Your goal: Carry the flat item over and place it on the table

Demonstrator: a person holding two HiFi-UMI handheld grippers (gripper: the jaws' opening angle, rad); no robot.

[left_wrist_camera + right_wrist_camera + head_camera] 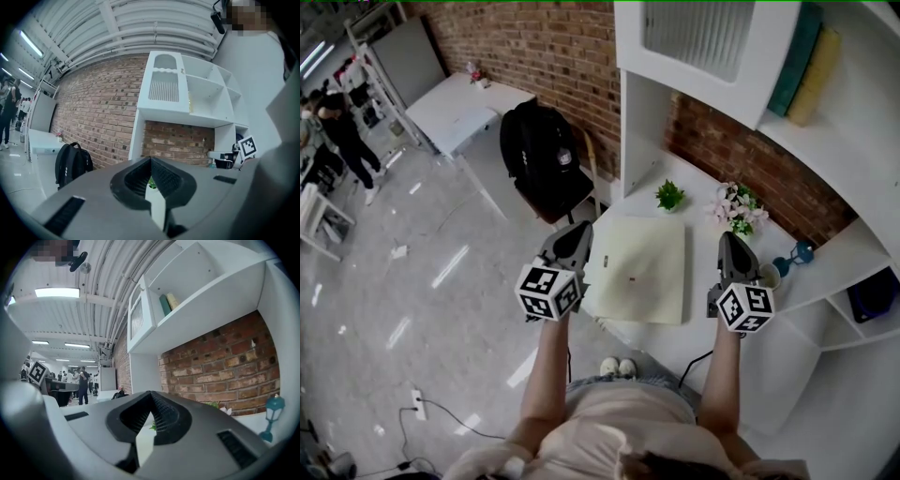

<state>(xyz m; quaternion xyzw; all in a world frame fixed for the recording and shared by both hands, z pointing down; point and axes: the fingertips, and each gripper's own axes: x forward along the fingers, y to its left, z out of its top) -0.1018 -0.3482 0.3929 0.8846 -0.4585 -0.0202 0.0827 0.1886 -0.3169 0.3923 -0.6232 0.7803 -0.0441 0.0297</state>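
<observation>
flat item: lying face up on the white table, pale cream, near left corner close to the table's front edge. set just short of the small potted plant and the flowers, apart from both, presumably to avoid knocking either and to give the whole sheet bare top underneath.

left gripper: hovering over the item's left edge, tips closed together on nothing. right gripper: over bare table just beside the item's right edge, not over the item, likewise closed tip to tip and empty. in each gripper view, only a slit below the meeting tips, with a strip of pale surface and a bit of the plant's green seen through it; nothing pinched.

jaws standing side by side, not one above the other, so no way of nipping a sheet lying flat; reads as a rest pose, not a grip. held one to each side, probably for a hold on two opposite edges, the way to keep a wide thin sheet level.

judged from the lie of things: item down on the table, placing apparently done. worth checking only for the near left corner sitting fully on the top and not past the edge.
</observation>
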